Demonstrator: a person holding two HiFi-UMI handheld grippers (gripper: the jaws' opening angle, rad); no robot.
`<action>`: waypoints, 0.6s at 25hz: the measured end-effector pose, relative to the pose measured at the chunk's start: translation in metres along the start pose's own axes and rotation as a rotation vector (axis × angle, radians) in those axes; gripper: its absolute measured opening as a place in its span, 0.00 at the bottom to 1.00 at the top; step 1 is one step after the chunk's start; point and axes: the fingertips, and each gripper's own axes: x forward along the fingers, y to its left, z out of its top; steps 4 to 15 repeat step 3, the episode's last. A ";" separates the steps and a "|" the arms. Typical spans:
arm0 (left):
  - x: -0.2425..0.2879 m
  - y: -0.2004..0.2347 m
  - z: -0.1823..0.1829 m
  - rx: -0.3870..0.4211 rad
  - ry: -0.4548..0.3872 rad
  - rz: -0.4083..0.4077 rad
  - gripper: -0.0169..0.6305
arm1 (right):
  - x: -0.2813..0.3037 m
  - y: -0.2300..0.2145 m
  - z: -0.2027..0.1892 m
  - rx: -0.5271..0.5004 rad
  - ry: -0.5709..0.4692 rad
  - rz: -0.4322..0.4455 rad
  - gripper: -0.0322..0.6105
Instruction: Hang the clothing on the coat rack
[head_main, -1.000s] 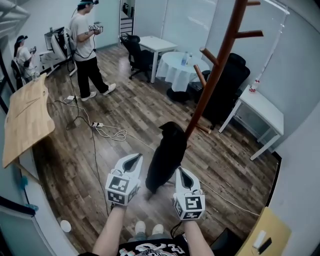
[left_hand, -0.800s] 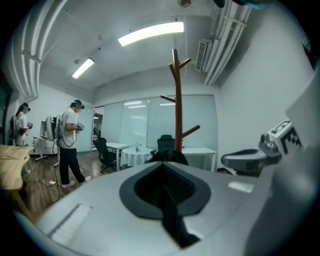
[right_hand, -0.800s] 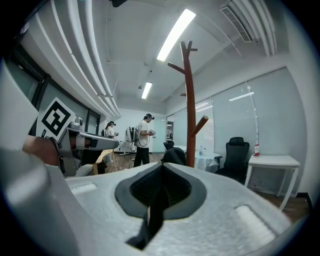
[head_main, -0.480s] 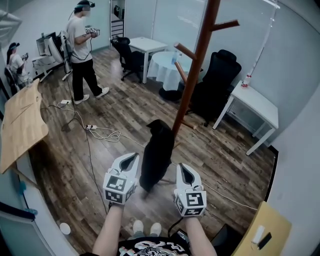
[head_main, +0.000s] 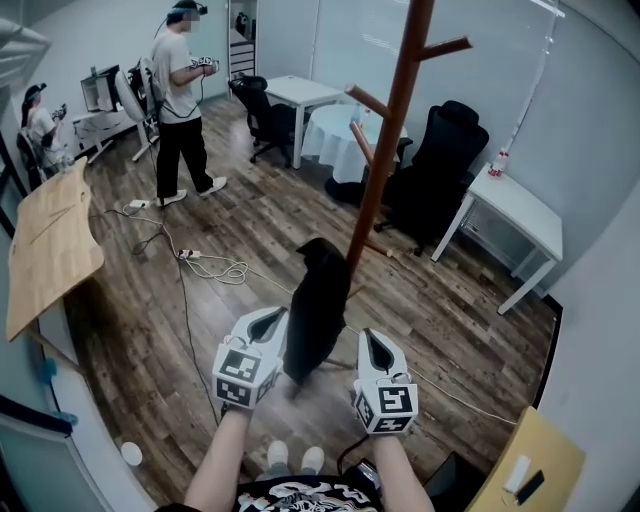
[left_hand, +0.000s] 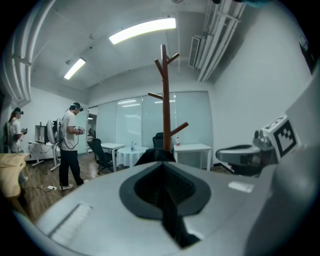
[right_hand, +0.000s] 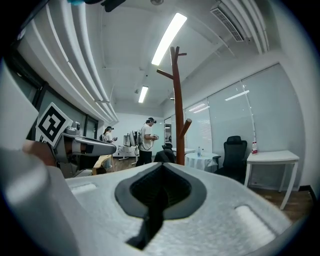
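A black piece of clothing (head_main: 318, 305) hangs down beside the lower part of the brown wooden coat rack (head_main: 392, 125), its hem just above the floor. My left gripper (head_main: 268, 318) is shut and holds nothing; its tip sits close against the clothing's left side. On the other side my right gripper (head_main: 368, 340) is also shut and bare, a little apart from the cloth. The left gripper view looks over its shut jaws (left_hand: 162, 170) at the clothing's top (left_hand: 155, 155) and the rack (left_hand: 164, 95). Past the right gripper (right_hand: 160, 172), the right gripper view shows the rack (right_hand: 178, 100) and the clothing (right_hand: 164, 156).
Behind the rack stand a black office chair (head_main: 440, 170), a round table with a white cloth (head_main: 340, 135) and a white desk (head_main: 520, 215). Cables (head_main: 205, 265) lie on the wood floor. A standing person (head_main: 185, 100) is at the back left, beside a wooden board (head_main: 50, 245).
The rack and the clothing have shifted left in the view and the rack stands more upright. Both grippers stay shut at almost the same place either side of the clothing.
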 end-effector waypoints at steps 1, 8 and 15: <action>-0.001 -0.001 0.001 0.001 0.000 0.002 0.01 | -0.001 0.000 0.001 0.005 -0.002 0.004 0.05; -0.003 -0.001 0.002 0.002 0.000 0.007 0.01 | -0.001 0.001 0.001 0.016 -0.006 0.013 0.05; -0.003 -0.001 0.002 0.002 0.000 0.007 0.01 | -0.001 0.001 0.001 0.016 -0.006 0.013 0.05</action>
